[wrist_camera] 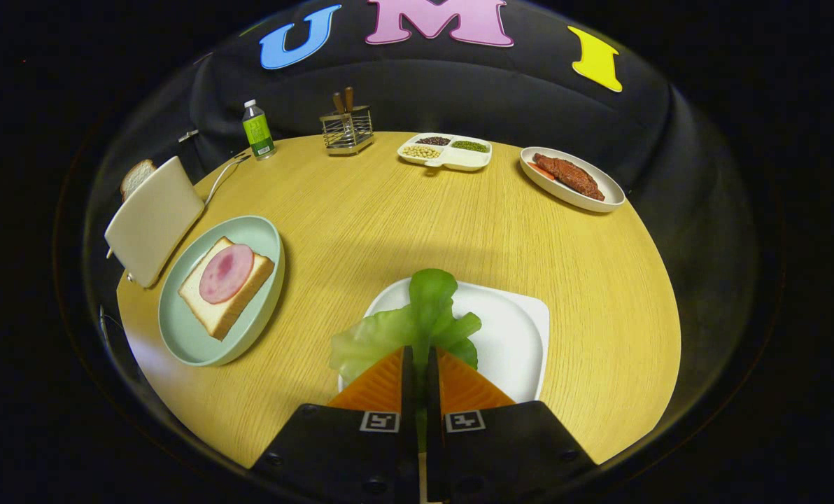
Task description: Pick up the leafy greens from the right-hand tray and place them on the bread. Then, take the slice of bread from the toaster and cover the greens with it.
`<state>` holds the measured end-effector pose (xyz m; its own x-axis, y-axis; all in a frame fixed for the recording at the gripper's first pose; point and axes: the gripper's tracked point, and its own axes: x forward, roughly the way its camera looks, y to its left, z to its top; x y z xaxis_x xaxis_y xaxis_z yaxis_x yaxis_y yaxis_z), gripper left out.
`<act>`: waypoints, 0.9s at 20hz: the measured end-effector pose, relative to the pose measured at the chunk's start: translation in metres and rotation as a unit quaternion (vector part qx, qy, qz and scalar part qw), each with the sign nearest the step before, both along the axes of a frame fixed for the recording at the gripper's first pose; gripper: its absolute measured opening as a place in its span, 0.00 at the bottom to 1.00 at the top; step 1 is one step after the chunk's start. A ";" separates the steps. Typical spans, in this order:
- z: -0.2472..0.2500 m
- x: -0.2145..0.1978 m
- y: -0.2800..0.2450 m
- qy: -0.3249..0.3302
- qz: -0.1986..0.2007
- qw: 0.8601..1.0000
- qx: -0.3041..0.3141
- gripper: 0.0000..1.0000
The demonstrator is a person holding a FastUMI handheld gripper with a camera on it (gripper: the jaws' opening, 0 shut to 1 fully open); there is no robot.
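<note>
My gripper (419, 353) is shut on the leafy greens (417, 318), which stick out ahead of the fingertips over the white square tray (515, 336); whether the leaves are lifted off it I cannot tell. To the left, a slice of bread (215, 301) topped with a round pink ham slice (226, 273) lies on a pale green plate (252, 231). Beyond that plate stands a white toaster (152, 220) with a second bread slice (137, 177) poking from its top.
At the back of the round wooden table (403, 217) stand a green bottle (257, 130), a wire utensil holder (347, 130), a divided dish of beans (446, 152) and an oval plate of meat (571, 178). The toaster's cord (222, 175) trails toward the bottle.
</note>
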<state>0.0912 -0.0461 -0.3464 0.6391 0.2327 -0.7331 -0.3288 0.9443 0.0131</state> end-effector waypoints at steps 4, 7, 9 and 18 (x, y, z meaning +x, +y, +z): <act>0.003 0.000 0.001 0.007 0.000 1.000 0.009 0.06; 0.013 0.001 0.000 -0.001 -0.006 1.000 0.008 0.05; 0.026 -0.001 0.002 -0.006 -0.010 1.000 0.008 0.05; 0.102 -0.016 0.031 -0.033 -0.036 0.999 0.025 0.05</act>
<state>0.0750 -0.0155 -0.2442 0.7017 0.2190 -0.6780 -0.2612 0.9644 0.0411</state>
